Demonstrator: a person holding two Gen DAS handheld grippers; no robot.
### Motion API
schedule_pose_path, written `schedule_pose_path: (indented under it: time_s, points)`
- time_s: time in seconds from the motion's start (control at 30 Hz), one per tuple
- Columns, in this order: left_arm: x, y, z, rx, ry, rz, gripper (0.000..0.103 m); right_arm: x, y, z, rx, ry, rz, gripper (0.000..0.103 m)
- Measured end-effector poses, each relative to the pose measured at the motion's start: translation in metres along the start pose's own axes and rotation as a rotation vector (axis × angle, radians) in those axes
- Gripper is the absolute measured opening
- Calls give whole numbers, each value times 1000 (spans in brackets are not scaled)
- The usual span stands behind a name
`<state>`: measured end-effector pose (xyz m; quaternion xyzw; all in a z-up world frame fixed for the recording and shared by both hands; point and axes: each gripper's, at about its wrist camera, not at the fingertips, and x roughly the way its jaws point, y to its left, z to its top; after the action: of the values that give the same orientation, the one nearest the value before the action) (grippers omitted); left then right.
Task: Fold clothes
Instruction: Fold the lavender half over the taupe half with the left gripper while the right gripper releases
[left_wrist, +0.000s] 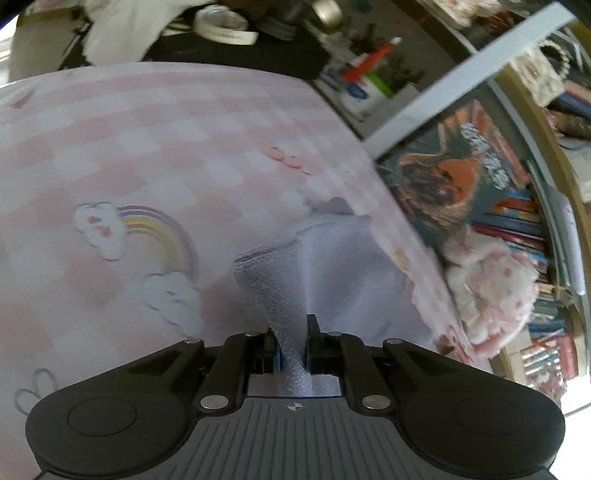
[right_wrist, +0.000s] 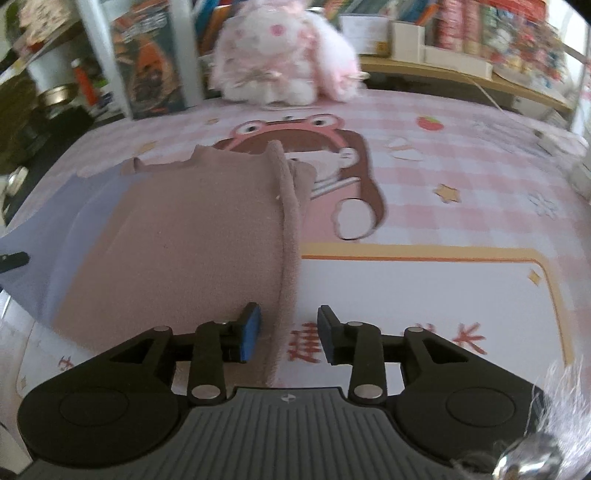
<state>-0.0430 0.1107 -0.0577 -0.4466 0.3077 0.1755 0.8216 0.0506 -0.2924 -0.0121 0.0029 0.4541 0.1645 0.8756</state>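
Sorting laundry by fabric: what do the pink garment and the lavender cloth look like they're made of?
The pink garment looks like soft brushed knit or fleece: matte, fuzzy along its folded edge. The lavender cloth pinched in the left tongs seems a fine-textured knit, matte, possibly cotton; blur leaves it open.

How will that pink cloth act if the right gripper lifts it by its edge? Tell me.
Probably floppy: the pink cloth lies flat, its edge curled into a soft ridge. Likely light, being thin fabric. The open right gripper straddles that ridge; the fuzzy surface should grip rather than slip.
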Motion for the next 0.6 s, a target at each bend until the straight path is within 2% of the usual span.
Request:
schedule_pose_path:
  time_s: [0.17,0.27,0.33,0.6]
  points:
    - [0,-4,-1,15,-14,13,10,2,2,-1,-20,-14,0,34]
    - [-3,-13,-2,35,-39,13,10,3,3,-1,-32,-23,0,38]
    - [-7,-22,-3,55,-62,12,10,3,0,-1,-50,-27,8,43]
    - [-29,-76,-16,168,-155,-19,9,3,-3,-3,-175,-54,50,43]
